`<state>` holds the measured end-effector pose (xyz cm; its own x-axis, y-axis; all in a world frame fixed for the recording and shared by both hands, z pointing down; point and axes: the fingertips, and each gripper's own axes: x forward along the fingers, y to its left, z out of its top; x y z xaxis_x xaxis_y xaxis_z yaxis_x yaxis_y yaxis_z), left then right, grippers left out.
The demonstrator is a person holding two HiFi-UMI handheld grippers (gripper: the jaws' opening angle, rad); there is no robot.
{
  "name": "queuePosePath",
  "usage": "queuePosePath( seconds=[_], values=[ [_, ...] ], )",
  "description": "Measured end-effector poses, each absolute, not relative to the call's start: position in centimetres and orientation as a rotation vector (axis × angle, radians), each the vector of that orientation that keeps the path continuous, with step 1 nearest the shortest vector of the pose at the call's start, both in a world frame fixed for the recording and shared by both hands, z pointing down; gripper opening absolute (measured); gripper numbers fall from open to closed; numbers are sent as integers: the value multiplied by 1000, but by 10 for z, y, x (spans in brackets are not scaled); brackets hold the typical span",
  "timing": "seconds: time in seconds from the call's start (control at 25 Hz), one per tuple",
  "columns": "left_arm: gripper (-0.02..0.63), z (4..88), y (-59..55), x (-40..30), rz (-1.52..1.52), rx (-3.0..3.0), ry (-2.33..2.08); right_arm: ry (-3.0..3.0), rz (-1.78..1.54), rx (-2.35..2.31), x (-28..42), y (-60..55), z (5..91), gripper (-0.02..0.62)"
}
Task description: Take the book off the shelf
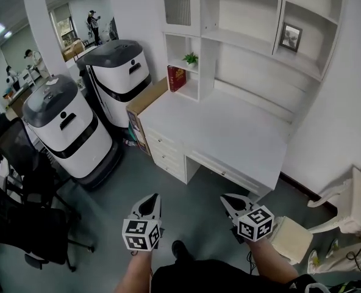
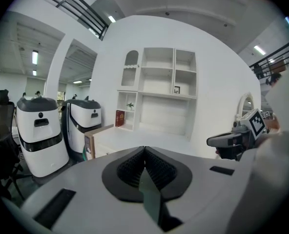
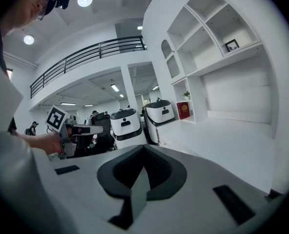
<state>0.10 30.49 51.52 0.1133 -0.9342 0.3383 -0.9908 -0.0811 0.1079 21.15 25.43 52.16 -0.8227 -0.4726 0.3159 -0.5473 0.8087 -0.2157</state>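
1. Red book (image 1: 176,78) stands in the lowest left cubby of the shelf unit (image 1: 253,47), down at desk (image 1: 229,133) level (a small plant (image 1: 191,58) sits one cubby above).
2. Left gripper (image 1: 150,203) and right gripper (image 1: 230,200): jaws pressed together, empty, well apart from the desk.

Open floor (image 1: 193,194) lies straight ahead of the fingers (image 1: 147,209) of the left gripper (image 1: 150,199) and right gripper (image 1: 230,199), up to the table (image 1: 229,133), whose top is bare. Farther ahead and leftward, the book (image 1: 175,78) stands in an open-fronted shelf cubby (image 1: 196,90), under a small plant (image 1: 191,58). Ahead-left, two white machines (image 1: 116,78) and a brown box (image 1: 145,99) crowd the table's end. A chair (image 1: 293,237) sits just right of the fingers.
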Motion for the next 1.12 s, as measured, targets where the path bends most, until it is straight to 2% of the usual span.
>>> queuePosePath(
  seconds=[0.2,0.36,0.68,1.12],
  values=[
    [11,519,285,-66,243,2058,-1893,-2779,408,665,122,240,512,14],
    [11,521,275,-108,217,2042,-1895,-2765,408,631,77,232,513,14],
    [11,532,254,-153,212,2018,-1877,-2724,447,634,38,212,527,14],
    [11,547,173,-175,224,1977,-1862,-2720,503,609,9,123,542,14]
  ],
)
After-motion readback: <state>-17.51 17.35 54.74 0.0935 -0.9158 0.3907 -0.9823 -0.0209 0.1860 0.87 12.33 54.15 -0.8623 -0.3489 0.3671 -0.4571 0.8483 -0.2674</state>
